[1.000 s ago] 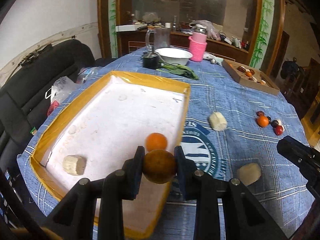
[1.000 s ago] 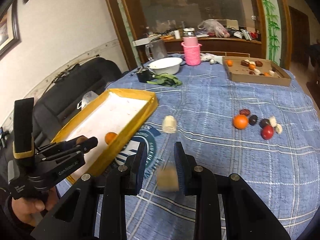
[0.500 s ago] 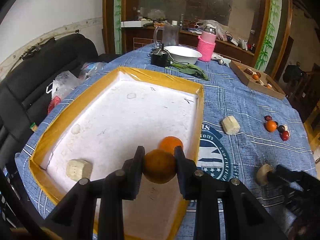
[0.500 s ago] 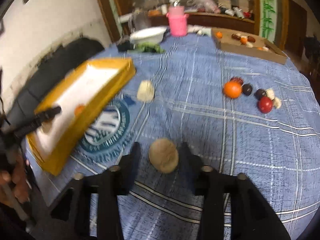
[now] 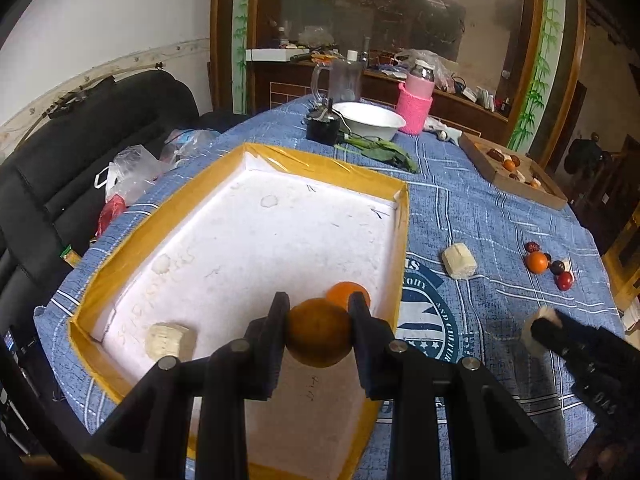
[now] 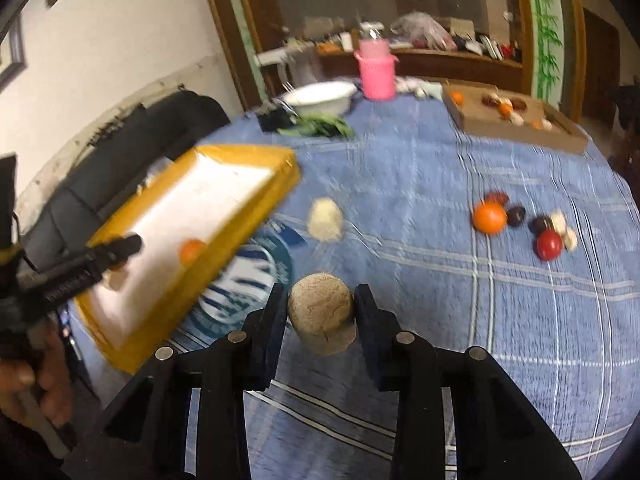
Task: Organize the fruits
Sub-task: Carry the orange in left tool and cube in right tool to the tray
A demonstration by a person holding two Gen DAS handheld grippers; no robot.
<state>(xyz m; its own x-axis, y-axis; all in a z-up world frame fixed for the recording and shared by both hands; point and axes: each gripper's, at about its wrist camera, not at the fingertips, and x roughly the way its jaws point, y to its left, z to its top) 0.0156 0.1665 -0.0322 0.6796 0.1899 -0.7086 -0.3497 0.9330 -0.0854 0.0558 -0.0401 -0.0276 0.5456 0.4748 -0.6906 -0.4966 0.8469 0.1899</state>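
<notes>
My left gripper (image 5: 319, 330) is shut on a brownish-orange round fruit (image 5: 319, 332) and holds it over the near right part of the yellow-rimmed white tray (image 5: 236, 152). In the tray lie an orange (image 5: 345, 290) and a pale chunk (image 5: 170, 340). My right gripper (image 6: 321, 314) has its jaws around a tan round fruit (image 6: 321, 312) above the blue cloth; the fruit fills the gap. It also shows in the left wrist view (image 5: 538, 326). A pale chunk (image 6: 325, 220) lies on the cloth right of the tray.
A cluster of small fruits with an orange (image 6: 489, 218) and a red one (image 6: 549, 244) lies at the right. A cardboard box (image 6: 516, 128) with fruit, a white bowl (image 5: 368, 120), a pink cup (image 5: 415, 108), green leaves (image 5: 380, 154) stand at the back.
My right gripper has closed around the tan fruit and lifted it off the cloth. My left gripper has carried its fruit further in over the tray.
</notes>
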